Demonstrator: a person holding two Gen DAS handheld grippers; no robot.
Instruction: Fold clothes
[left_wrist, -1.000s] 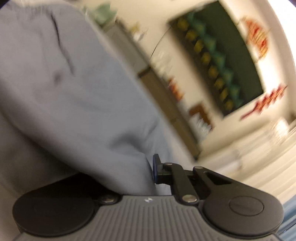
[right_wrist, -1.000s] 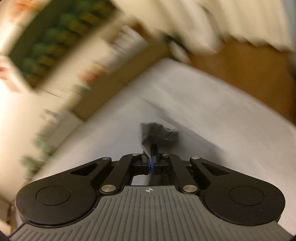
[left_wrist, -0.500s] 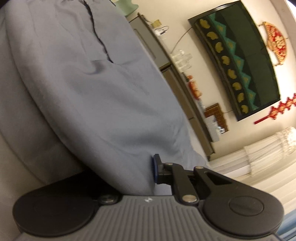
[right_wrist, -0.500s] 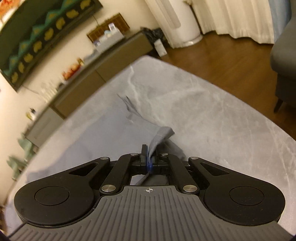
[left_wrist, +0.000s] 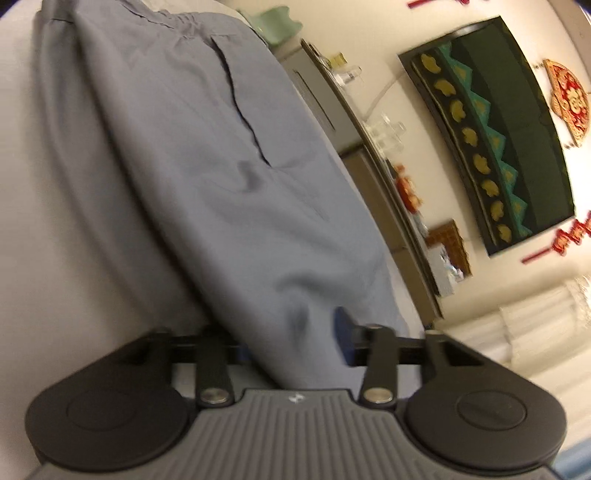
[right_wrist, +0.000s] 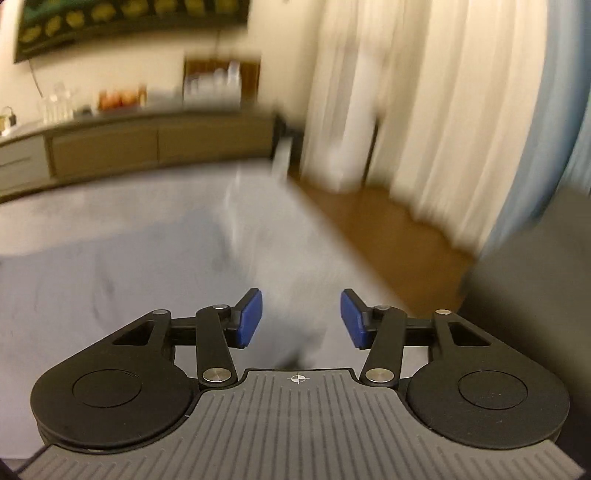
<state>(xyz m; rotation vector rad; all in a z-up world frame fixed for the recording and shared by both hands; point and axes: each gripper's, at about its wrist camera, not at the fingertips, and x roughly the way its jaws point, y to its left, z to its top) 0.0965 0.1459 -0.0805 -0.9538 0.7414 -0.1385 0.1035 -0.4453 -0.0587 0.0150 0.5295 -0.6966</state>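
A grey pair of trousers (left_wrist: 229, 177) lies spread on the pale table (left_wrist: 44, 229), its waistband at the far end. My left gripper (left_wrist: 295, 336) is open, its jaws wide apart, with the near end of the cloth draped loosely between them; only the right blue pad (left_wrist: 341, 334) shows. My right gripper (right_wrist: 301, 319) is open and empty, both blue pads (right_wrist: 251, 317) visible, above the near edge of the trousers (right_wrist: 110, 273) in a blurred view.
A long low sideboard (right_wrist: 147, 144) with bottles and boxes runs along the far wall under a dark framed picture (left_wrist: 491, 147). White curtains (right_wrist: 424, 103) and wooden floor (right_wrist: 388, 236) lie to the right of the table. A dark chair (right_wrist: 524, 295) stands at right.
Both grippers have opened and let go of the trouser cloth they were pinching. The right gripper has swung toward the curtains; the cloth now lies flatter on the table.
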